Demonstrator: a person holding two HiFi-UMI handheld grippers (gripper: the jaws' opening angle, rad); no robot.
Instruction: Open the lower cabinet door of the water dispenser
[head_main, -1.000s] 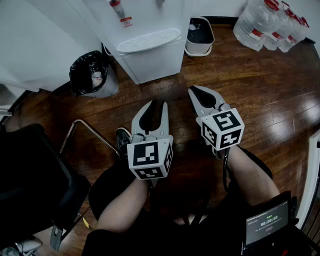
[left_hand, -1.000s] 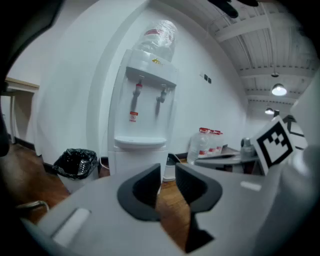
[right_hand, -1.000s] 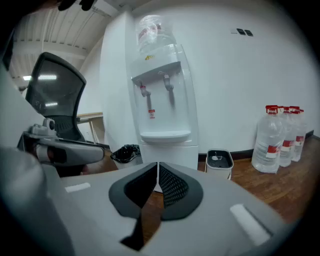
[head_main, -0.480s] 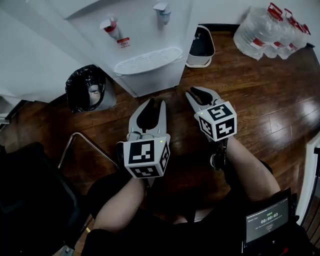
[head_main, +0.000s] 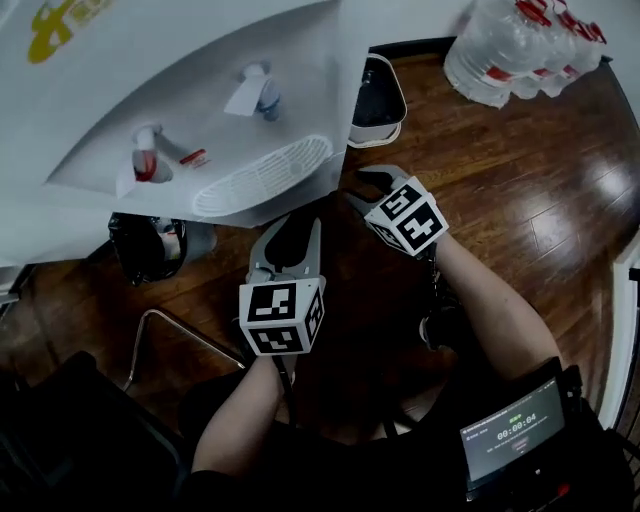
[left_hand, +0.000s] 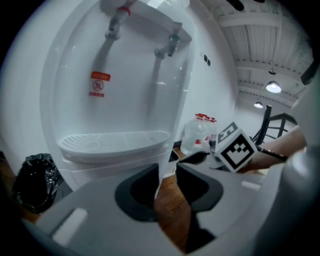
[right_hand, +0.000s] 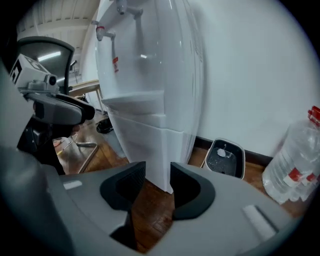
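The white water dispenser (head_main: 200, 110) fills the upper left of the head view, with a red tap (head_main: 140, 168), a blue tap (head_main: 256, 92) and a drip tray (head_main: 265, 175). Its lower cabinet door (left_hand: 112, 172) sits under the tray; the right gripper view looks at the cabinet's corner (right_hand: 150, 145). My left gripper (head_main: 308, 225) is open just short of the cabinet front, with its jaws (left_hand: 167, 170) holding nothing. My right gripper (head_main: 366, 186) is near the cabinet's right corner. Its jaws (right_hand: 158, 172) have just been opening, and nothing is between them.
A black-bagged bin (head_main: 150, 245) stands left of the dispenser. A small white bin (head_main: 375, 95) sits against the wall on its right. Large water bottles (head_main: 510, 50) are at the far right. A metal chair frame (head_main: 170, 335) lies on the wooden floor near my left arm.
Both grippers have moved forward and down towards the dispenser, which now looms much larger. The right gripper's jaws have parted from shut. The left jaws look the same.
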